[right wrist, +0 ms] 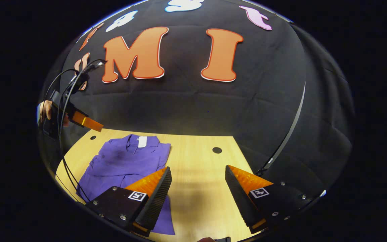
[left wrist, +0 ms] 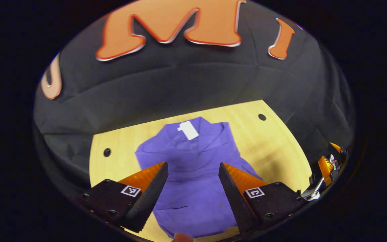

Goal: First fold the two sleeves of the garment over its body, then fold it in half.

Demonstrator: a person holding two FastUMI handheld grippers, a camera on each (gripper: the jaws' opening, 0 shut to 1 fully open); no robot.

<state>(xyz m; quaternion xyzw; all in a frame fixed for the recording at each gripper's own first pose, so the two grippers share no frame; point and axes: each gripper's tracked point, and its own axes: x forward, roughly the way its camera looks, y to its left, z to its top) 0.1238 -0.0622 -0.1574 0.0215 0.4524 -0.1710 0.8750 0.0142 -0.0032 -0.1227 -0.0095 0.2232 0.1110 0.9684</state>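
Left gripper view: one purple fabric garment (left wrist: 193, 174) lies flat mid-table on the light wooden table (left wrist: 274, 141), one white tag (left wrist: 188, 130) toward the far edge. Two round holes show in the tabletop. The left gripper (left wrist: 193, 198) hangs above it, fingers wide apart, holding nothing.

Right gripper view: the same garment (right wrist: 126, 161) lies toward the left edge. The right gripper (right wrist: 198, 198) is spread wide, empty, over bare wood.

Garment (right wrist: 123, 164) hem behind right tool (right wrist: 197, 198), cut off.
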